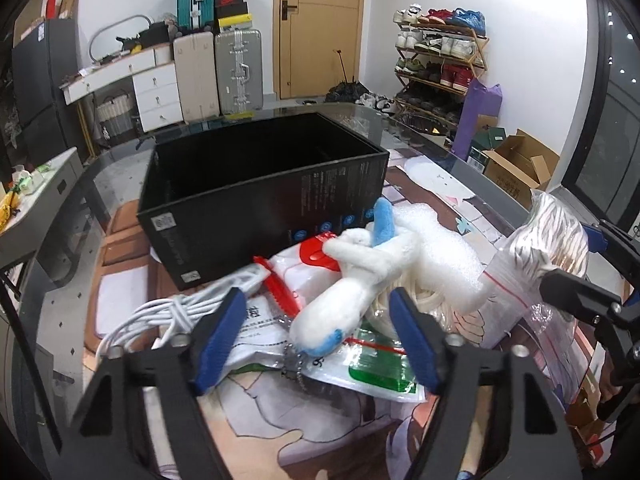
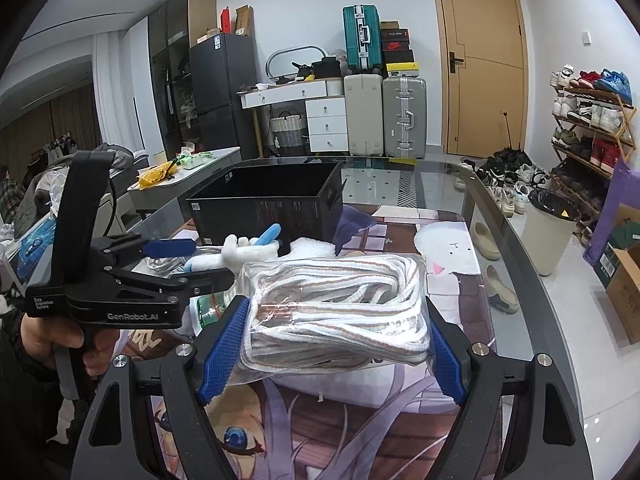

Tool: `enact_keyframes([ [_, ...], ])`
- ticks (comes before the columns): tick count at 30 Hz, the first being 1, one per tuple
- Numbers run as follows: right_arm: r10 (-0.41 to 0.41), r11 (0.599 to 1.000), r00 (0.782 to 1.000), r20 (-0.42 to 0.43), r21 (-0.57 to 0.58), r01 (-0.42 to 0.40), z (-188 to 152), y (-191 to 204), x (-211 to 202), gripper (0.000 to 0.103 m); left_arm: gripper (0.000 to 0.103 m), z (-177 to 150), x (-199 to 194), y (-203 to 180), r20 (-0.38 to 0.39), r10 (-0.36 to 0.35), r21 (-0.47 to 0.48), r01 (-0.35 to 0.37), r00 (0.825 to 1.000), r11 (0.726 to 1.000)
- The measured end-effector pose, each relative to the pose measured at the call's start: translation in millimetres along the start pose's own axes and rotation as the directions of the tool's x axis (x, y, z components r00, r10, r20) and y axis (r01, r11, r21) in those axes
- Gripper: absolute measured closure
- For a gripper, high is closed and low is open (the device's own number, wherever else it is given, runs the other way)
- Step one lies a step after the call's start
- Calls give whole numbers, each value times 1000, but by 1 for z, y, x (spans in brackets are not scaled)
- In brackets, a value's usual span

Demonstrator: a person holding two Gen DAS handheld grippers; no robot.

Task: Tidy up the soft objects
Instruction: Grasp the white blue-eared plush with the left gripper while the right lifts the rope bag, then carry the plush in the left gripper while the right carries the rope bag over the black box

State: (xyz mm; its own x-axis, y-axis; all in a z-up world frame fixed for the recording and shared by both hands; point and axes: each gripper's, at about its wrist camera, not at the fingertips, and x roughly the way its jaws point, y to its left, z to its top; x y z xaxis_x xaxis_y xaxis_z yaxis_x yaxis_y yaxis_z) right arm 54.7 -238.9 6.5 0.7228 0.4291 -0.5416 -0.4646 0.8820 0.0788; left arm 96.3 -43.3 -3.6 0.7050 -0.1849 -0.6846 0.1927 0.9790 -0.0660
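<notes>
My left gripper (image 1: 318,334) is open, its blue pads either side of a white plush toy with blue ears (image 1: 352,280) that lies on a heap of soft things. The heap holds a white cable bundle (image 1: 160,316), a wipes pack with a red lid (image 1: 308,268), white foam wrap (image 1: 444,252) and printed bags (image 1: 360,364). My right gripper (image 2: 334,344) is shut on a clear zip bag of striped white rope (image 2: 340,304), also seen in the left wrist view (image 1: 548,240). An open black box (image 1: 264,184) stands behind the heap.
The glass table (image 2: 460,208) has a cartoon-print mat (image 2: 360,420) under it. The left gripper's body (image 2: 120,280) shows at the left of the right wrist view. Suitcases, drawers, a shoe rack and a bin (image 2: 548,232) stand beyond the table.
</notes>
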Motion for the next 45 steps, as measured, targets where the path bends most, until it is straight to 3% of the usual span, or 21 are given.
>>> enact_keyframes([
  [4,2,1000,1000,1,0,-2,0,0,0,21,64,0,0,-2,2,-38,4,38,999,999],
  [9,2,1000,1000,2,-6,-2,3,-1,3,21,80,-3,-10,-3,23,-72,11,72,997,997],
  [25,10,999,1000,26,-45,-9,7,13,-1,21,83,-6,-59,14,141,-89,-40,95,986,995],
  [36,9,998,999,36,-59,-7,41,23,3,21,83,14,-91,33,243,-5,-82,25,970,996],
  [45,-5,997,998,62,-81,10,83,25,19,21,83,34,-91,58,273,73,-124,-40,959,992],
])
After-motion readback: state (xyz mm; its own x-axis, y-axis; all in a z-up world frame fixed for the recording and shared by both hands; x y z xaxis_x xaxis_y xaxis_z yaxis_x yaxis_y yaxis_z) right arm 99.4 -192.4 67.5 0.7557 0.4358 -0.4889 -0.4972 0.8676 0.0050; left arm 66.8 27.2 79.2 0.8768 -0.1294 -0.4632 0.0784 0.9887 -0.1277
